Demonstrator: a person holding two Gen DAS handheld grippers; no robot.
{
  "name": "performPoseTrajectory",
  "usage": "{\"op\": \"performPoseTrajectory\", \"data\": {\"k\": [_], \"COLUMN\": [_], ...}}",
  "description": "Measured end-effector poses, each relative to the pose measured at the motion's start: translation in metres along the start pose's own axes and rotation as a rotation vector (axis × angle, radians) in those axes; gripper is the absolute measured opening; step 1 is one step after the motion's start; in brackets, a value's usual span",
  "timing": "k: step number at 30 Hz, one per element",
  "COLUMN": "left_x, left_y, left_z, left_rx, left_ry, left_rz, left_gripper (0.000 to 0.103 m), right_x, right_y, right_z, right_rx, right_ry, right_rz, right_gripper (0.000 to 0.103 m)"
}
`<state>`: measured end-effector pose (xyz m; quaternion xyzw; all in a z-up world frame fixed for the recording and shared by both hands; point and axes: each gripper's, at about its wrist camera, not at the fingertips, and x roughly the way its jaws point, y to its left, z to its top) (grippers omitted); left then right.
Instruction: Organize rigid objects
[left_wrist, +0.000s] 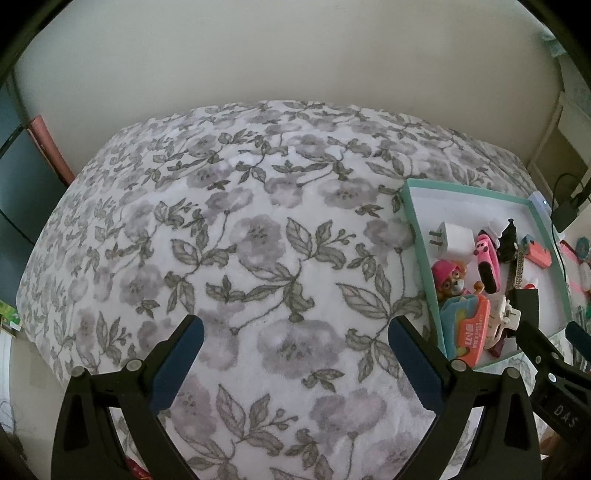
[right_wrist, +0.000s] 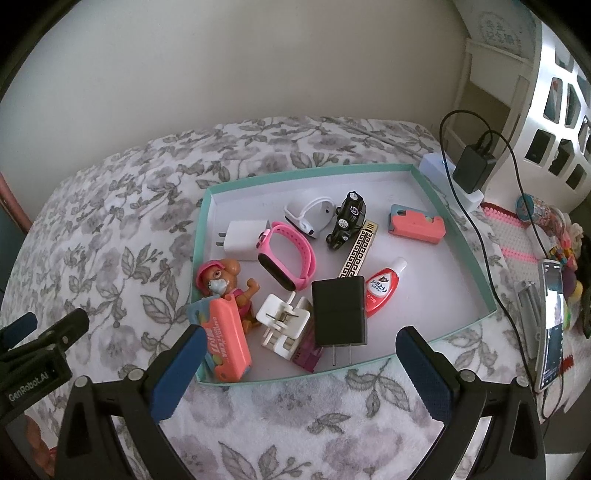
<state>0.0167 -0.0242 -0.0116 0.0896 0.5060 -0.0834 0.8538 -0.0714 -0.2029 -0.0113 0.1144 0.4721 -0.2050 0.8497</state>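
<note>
A teal-rimmed white tray (right_wrist: 458, 229) lies on the floral blanket and holds several small rigid items: a black charger (right_wrist: 338, 314), a white folding plug (right_wrist: 284, 321), a pink watch band (right_wrist: 288, 258), a toy pup figure (right_wrist: 225, 284), an orange case (right_wrist: 227, 339), a red tube (right_wrist: 382, 291), a black toy car (right_wrist: 347, 219) and a white charger (right_wrist: 243, 240). My right gripper (right_wrist: 301, 373) is open and empty at the tray's near edge. My left gripper (left_wrist: 295, 365) is open and empty over bare blanket, left of the tray (left_wrist: 417, 221).
A phone (right_wrist: 552, 325) lies right of the tray beside a crocheted mat (right_wrist: 517, 236) with small toys. A black adapter (right_wrist: 474, 168) with cable sits on a white power strip behind the tray. The wall runs behind the bed; white shelving (right_wrist: 554, 110) stands at right.
</note>
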Motion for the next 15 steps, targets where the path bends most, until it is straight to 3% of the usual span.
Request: {"op": "performPoseTrajectory", "data": {"k": [15], "left_x": [-0.0019], "left_y": [0.0015], "left_z": [-0.0001], "left_rx": [0.004], "left_ry": [-0.012], "left_rz": [-0.01], "left_gripper": [0.1], "right_x": [0.0021], "right_y": [-0.0001], "right_z": [-0.0001], "right_rx": [-0.01], "right_ry": [0.013], "right_rz": [0.0], "right_gripper": [0.103]}}
